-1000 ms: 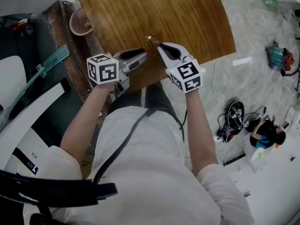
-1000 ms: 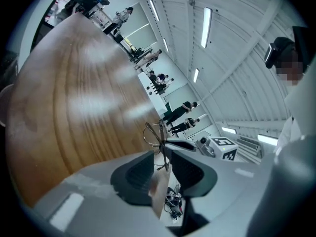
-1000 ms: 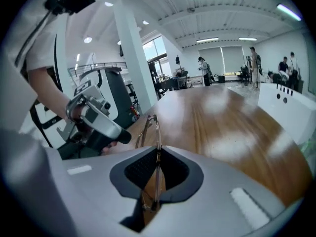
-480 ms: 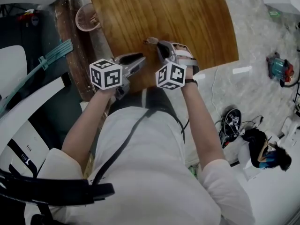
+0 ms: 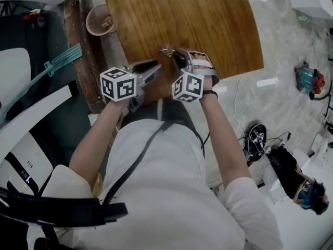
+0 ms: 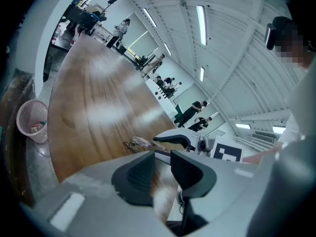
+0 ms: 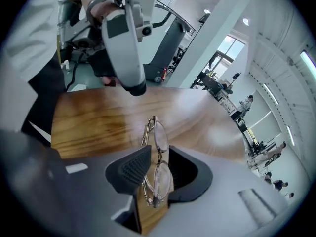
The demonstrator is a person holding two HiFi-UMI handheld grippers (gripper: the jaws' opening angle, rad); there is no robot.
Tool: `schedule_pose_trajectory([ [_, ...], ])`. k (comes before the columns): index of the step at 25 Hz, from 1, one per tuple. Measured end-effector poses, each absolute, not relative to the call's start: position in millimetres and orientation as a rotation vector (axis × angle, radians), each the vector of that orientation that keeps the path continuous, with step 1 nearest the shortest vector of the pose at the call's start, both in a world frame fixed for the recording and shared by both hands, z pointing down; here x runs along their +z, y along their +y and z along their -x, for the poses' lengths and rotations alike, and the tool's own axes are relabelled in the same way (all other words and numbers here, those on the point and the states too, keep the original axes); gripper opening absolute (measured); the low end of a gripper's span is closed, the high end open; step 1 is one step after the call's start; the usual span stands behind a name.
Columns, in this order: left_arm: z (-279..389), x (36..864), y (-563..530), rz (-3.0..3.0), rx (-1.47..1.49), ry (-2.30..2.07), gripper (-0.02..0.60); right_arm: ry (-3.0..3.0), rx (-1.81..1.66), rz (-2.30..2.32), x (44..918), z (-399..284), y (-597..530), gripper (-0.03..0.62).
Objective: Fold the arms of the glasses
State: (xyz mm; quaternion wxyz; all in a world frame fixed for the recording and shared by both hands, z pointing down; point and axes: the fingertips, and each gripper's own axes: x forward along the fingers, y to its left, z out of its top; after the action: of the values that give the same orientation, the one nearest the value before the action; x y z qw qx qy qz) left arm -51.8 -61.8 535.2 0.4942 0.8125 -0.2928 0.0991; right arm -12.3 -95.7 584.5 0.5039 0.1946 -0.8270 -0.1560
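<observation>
So the right gripper (image 5: 178, 55) has rolled its wrist over since a second ago and dipped toward the near edge of the wooden table (image 5: 203, 14). It's clamped on the glasses (image 7: 158, 138), which sit edge-on between its pads, one lens sticking out past the tips, just above the wood. The left gripper (image 6: 162, 157) has barely budged beside it: jaws apart, nothing in them. The arms look tucked in against the frame, but I honestly can't be sure. My guess is it's lining up to set them down.
</observation>
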Motion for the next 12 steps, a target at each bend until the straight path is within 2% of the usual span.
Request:
schedule_pose_trajectory([
  [6,54,515,-63,-2.082,0.280,-0.790,0.093,-2.137,-0.179,-0.693,543,-4,-92,0.115],
  [12,47,479,-65,-2.243,0.341,-0.852,0.029,-2.411,0.349,-1.066,481,-38,-80,0.038],
])
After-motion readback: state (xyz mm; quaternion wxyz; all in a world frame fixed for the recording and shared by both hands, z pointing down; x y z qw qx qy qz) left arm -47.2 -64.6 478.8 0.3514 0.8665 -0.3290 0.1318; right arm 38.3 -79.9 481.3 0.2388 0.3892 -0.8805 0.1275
